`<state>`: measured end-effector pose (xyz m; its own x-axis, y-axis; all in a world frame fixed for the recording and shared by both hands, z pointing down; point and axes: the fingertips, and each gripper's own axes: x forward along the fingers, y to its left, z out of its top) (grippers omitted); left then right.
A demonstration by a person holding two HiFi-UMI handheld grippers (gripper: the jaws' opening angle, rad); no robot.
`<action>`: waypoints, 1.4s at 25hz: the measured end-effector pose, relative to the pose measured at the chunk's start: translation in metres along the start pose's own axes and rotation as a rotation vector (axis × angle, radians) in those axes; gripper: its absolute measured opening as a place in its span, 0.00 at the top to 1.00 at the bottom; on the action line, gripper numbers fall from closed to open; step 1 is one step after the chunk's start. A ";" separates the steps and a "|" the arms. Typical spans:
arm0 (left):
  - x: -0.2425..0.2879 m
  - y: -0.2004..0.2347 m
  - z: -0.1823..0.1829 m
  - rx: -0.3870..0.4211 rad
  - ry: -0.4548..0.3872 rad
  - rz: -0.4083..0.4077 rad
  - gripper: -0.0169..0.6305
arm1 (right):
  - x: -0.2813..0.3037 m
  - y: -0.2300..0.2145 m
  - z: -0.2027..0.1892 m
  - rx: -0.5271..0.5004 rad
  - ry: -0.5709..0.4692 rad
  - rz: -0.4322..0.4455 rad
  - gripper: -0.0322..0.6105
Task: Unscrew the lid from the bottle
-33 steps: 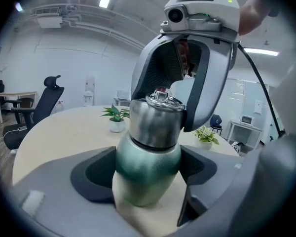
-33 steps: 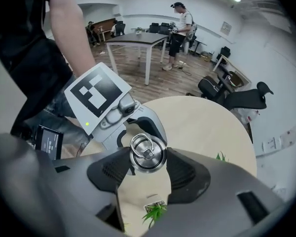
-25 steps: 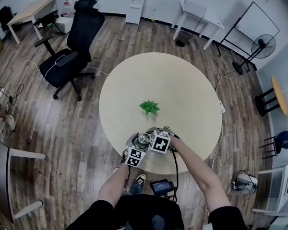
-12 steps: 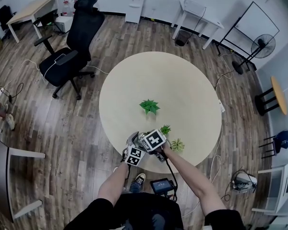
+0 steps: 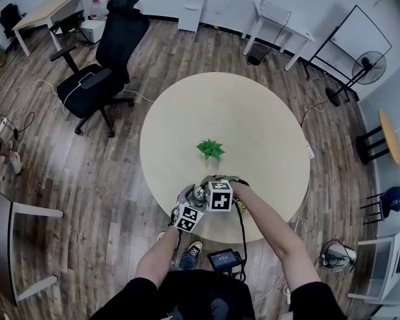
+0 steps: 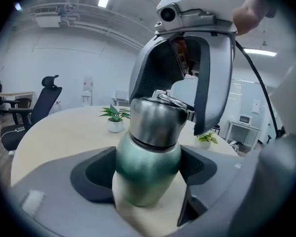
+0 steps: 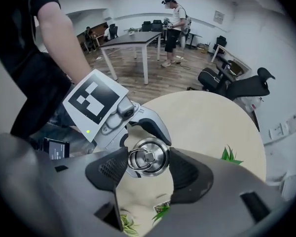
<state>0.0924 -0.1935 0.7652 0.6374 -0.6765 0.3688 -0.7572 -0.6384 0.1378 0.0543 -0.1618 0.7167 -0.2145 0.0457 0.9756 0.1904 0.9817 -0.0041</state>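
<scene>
Right claw [image 7: 147, 171] swung back, just closing on one lid [image 7: 148, 156]; left claw [image 6: 148, 177] clamping one bottle [image 6: 147, 159] (both gripping)

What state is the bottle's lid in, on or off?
On. The left gripper view shows the steel lid seated on the neck of the green bottle; whether it is loosened cannot be told.

Satin metal, matt plastic

Between the jaws of the left gripper [image 6: 145, 169] the bottle [image 6: 147, 179] is satin green metal; its lid [image 7: 149, 155], between the dark matt plastic jaws of the right gripper [image 7: 148, 168], is polished steel. The surface [image 5: 253, 125] beneath looks smooth and pale.
</scene>
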 end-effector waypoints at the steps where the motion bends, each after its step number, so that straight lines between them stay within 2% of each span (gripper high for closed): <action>1: 0.000 0.000 -0.001 -0.002 0.003 0.000 0.38 | 0.000 0.000 0.000 0.005 0.005 0.001 0.53; 3: 0.001 -0.001 -0.003 -0.005 0.011 0.000 0.38 | -0.002 -0.005 -0.001 0.072 -0.004 -0.017 0.47; 6: 0.000 0.000 -0.001 -0.004 0.008 0.000 0.38 | -0.008 -0.006 0.001 0.317 -0.096 -0.009 0.33; 10: -0.002 0.002 -0.001 -0.006 0.007 0.000 0.38 | -0.015 -0.025 0.001 0.773 -0.245 -0.121 0.36; 12: -0.002 0.002 -0.001 -0.006 0.006 -0.001 0.38 | -0.017 -0.031 0.003 0.941 -0.289 -0.177 0.39; 14: -0.002 0.002 -0.001 -0.006 0.007 -0.001 0.38 | -0.015 -0.033 -0.002 1.022 -0.234 -0.248 0.39; 17: -0.001 0.001 -0.001 -0.008 0.008 -0.002 0.38 | -0.007 -0.033 -0.014 1.031 -0.078 -0.338 0.43; 19: -0.001 0.001 -0.001 -0.009 0.010 -0.003 0.38 | -0.006 -0.032 -0.012 1.041 -0.060 -0.342 0.46; 21: -0.001 0.000 -0.001 -0.009 0.011 -0.004 0.38 | -0.005 -0.028 -0.010 1.047 -0.062 -0.323 0.54; 23: -0.001 0.000 -0.002 -0.009 0.009 -0.004 0.38 | -0.004 -0.026 -0.010 1.017 -0.060 -0.294 0.57; 25: -0.001 0.001 -0.002 -0.008 0.008 -0.004 0.38 | -0.005 -0.026 -0.006 0.918 -0.083 -0.241 0.58; 28: -0.001 0.000 -0.001 -0.007 0.009 -0.008 0.38 | -0.006 -0.020 0.001 0.614 -0.103 -0.154 0.58; 31: 0.000 -0.001 -0.001 0.000 0.010 -0.015 0.38 | -0.006 -0.011 0.001 0.292 -0.071 -0.101 0.58; 35: 0.000 -0.003 0.000 0.002 0.013 -0.024 0.38 | -0.008 -0.002 -0.001 -0.003 -0.005 -0.012 0.58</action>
<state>0.0948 -0.1917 0.7650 0.6532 -0.6565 0.3772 -0.7418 -0.6547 0.1451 0.0564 -0.1645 0.7089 -0.2215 0.0345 0.9745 0.1908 0.9816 0.0086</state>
